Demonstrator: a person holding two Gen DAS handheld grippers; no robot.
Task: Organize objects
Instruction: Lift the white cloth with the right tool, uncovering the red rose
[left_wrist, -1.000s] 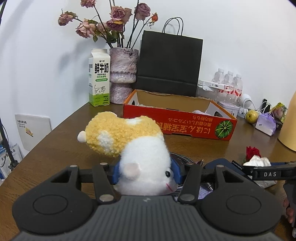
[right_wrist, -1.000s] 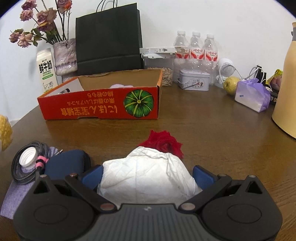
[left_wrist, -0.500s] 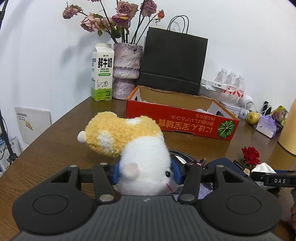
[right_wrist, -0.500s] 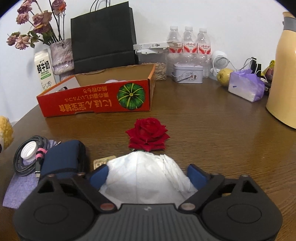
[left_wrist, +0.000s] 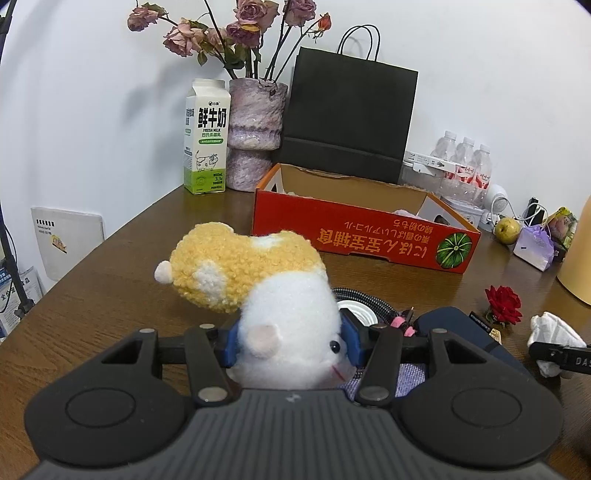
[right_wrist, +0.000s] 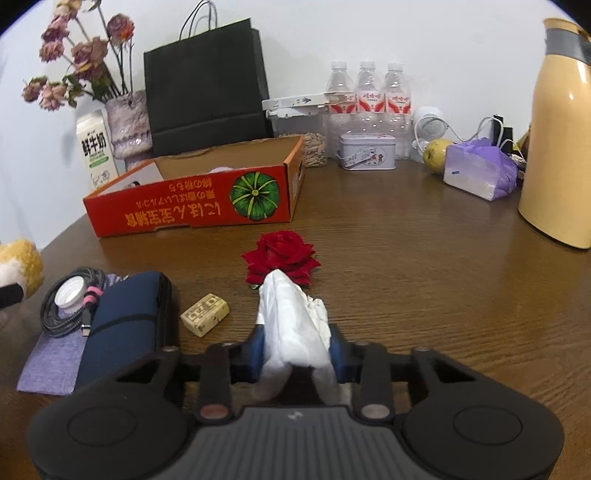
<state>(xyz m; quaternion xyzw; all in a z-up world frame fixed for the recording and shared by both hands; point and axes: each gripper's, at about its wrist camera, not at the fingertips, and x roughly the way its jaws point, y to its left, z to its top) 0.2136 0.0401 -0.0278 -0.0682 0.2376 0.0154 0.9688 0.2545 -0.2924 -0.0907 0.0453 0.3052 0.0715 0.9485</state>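
Over brown table, right hand-held gripper just closed, clamping crumpled tissue.

Each claw is matte black, with ribbed housing, round side discs, metal rivets and blue pads.

Plain white wall behind; dark brown wood-grain table, rounded edge; even indoor light.
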